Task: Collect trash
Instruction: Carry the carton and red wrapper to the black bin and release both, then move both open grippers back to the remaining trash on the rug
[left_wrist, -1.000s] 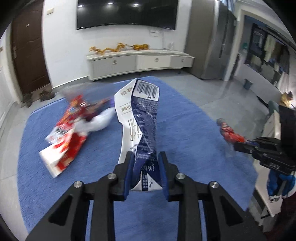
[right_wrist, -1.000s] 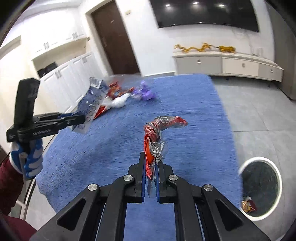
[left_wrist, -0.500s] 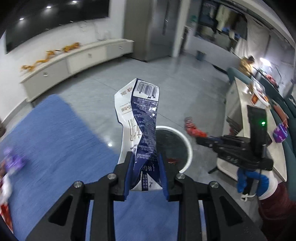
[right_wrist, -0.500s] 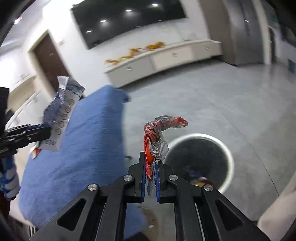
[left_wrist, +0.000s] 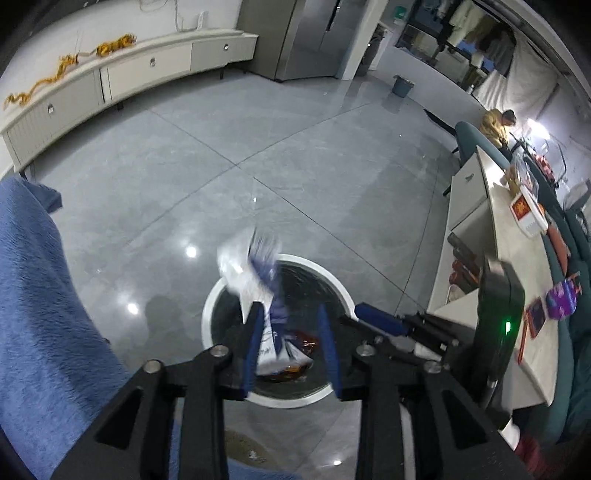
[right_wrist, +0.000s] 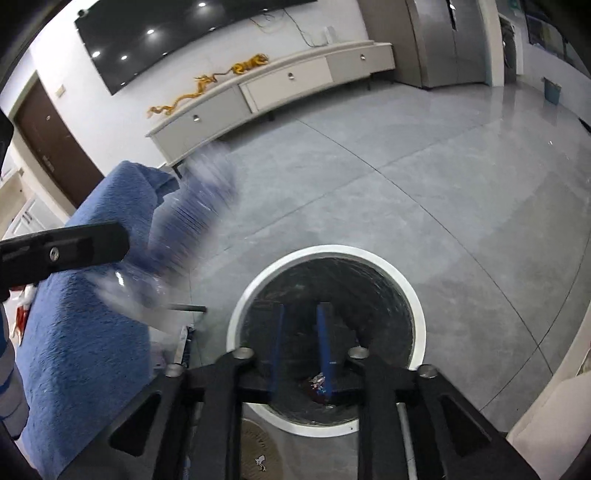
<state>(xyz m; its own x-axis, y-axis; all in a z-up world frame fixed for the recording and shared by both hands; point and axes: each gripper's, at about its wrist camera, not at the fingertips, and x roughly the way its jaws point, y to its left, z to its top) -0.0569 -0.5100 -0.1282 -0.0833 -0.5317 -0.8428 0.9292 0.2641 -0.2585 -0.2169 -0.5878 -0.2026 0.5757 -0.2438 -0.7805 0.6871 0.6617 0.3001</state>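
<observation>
While poised over the white-rimmed trash bin (left_wrist: 334, 282), left gripper (left_wrist: 291, 343) spread wide, blurred blue-and-white wrapper (left_wrist: 255, 266) loose between its fingers above the bin's near-left rim. Right gripper (right_wrist: 301, 347) parted and empty over the bin; red wrapper (right_wrist: 317, 384) inside.

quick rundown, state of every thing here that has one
left gripper: open, over the bin
right gripper: open, empty, over the bin
blue wrapper: blurred, loose between the left fingers
bin: open top, trash at the bottom
blue cloth: rumpled
</observation>
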